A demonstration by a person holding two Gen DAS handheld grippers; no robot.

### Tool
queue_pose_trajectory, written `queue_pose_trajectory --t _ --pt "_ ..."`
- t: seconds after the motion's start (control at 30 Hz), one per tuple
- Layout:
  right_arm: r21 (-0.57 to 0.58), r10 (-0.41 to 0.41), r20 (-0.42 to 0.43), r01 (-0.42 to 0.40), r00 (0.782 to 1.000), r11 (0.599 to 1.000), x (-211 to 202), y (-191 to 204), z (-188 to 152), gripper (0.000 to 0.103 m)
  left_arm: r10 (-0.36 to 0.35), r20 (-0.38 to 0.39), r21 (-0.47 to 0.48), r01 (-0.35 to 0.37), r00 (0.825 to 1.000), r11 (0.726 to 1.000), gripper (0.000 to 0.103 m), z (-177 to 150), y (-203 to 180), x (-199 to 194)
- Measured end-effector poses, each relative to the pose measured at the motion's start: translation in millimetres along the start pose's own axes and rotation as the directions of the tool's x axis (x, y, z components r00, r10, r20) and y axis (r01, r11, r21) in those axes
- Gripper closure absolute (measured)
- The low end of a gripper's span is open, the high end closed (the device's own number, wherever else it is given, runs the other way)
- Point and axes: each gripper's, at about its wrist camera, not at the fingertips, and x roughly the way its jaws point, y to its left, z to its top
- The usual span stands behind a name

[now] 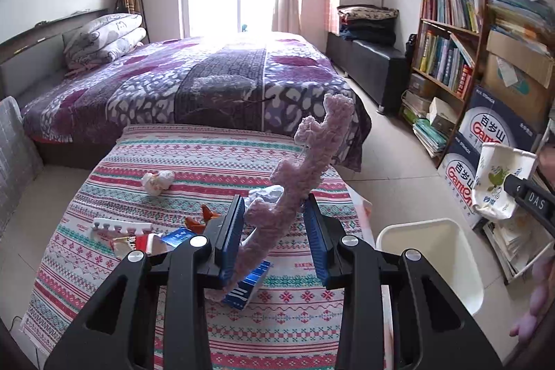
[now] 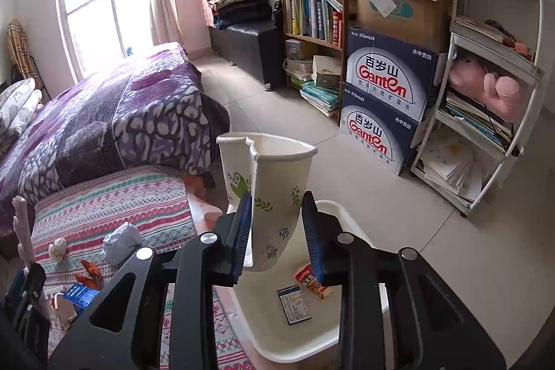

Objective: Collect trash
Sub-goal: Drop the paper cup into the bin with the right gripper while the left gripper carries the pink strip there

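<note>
Right tongs: closed on the lower half of a crushed paper cup, pads pressing both its sides; the cup stands nearly upright, torn rim on top.

Cup to bin: the white bin sits directly beneath and just beyond the cup, mouth open upward. From where I stand the drop looks almost lined up; the cup's long axis points straight down into it.

Bin contents: a red snack wrapper and a printed card lie on the bottom.

Left tongs: jaws about half open, a long pink knitted strip rising between them, leaning up and to the right. I cannot tell whether the pads truly pinch it or it merely leans on them.

Strip to bin: the bin is off to the right of the left tongs, past the table edge.

Nearer hand: the right one, already over the bin.

Still on the table: a tissue wad, orange scraps, a blue packet.
</note>
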Motion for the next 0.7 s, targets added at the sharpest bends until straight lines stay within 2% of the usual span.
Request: queue_pose_trajectory --t 0.03,0.1,0.2,0.3,0.43,0.5,0.7 --pt "0.009 -0.007 -0.001 0.007 1.0 1.0 0.1 -3.6 0.4 0.067 -0.014 -0.009 0.003 0.015 1.0 1.0 0.067 -0.7 -5.2 1.9" --pt "0.042 -0.028 0.003 0.028 1.0 0.999 0.2 -14.4 2.8 0.045 -0.047 -0.027 0.008 0.047 0.999 0.999 0.067 -2.4 -15.4 5.5" --pt "0.092 -0.053 0.016 0.051 0.998 0.994 0.5 -32.2 6.6 0.031 -0.082 -0.05 0.015 0.083 0.995 0.996 0.067 -4.7 -31.5 10.0" --pt "0.117 -0.087 0.033 0.082 0.996 0.99 0.6 -45.2 10.1 0.023 -0.115 -0.072 0.021 0.117 0.991 0.993 0.067 -7.2 -48.7 14.2" --pt "0.144 -0.116 0.039 0.109 0.993 0.984 3.0 -62.3 14.1 0.02 -0.147 -0.099 0.043 0.152 0.984 0.987 0.067 -12.6 -70.4 19.4" --pt "0.16 -0.128 0.037 0.121 0.991 0.98 3.9 -70.5 16.0 0.015 -0.166 -0.113 0.051 0.172 0.98 0.984 0.067 -14.8 -81.9 22.1" --pt "0.21 -0.147 0.029 0.138 0.989 0.968 4.8 -96.6 21.7 0.015 -0.226 -0.161 0.069 0.24 0.961 0.968 0.067 -23.0 -115.6 28.6"
